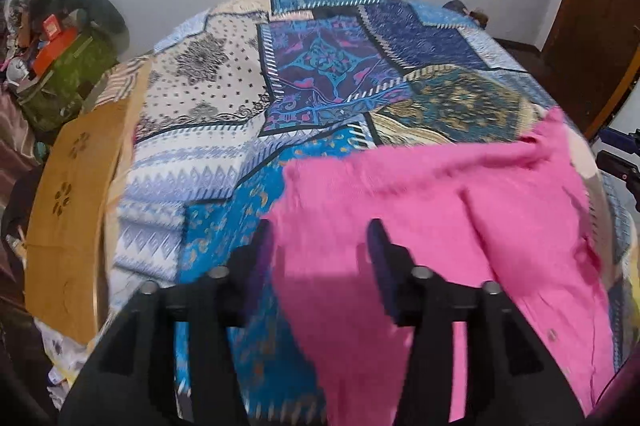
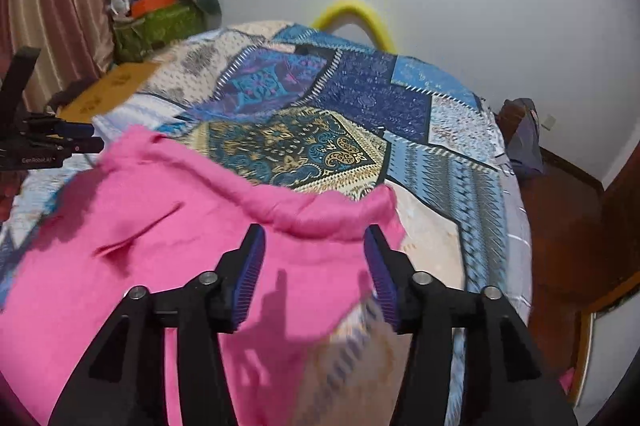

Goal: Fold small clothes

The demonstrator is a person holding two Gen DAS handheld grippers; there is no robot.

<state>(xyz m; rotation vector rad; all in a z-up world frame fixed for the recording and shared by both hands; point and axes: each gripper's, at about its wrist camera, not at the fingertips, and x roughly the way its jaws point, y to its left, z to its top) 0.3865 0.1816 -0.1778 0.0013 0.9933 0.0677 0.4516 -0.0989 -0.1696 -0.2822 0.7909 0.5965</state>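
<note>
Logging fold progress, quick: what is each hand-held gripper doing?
Left hand-held gripper: open, above the pink garment.
Right hand-held gripper: open, holding nothing.

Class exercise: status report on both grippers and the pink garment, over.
Left gripper open, right gripper open, neither gripping. Pink garment lies on patchwork bedspread, released. Nothing in the way.

The pink garment (image 1: 460, 194) lies spread on the patterned bed cover, its fabric rumpled. Its far edge is rolled into a soft ridge, and small buttons show along one side.
</note>
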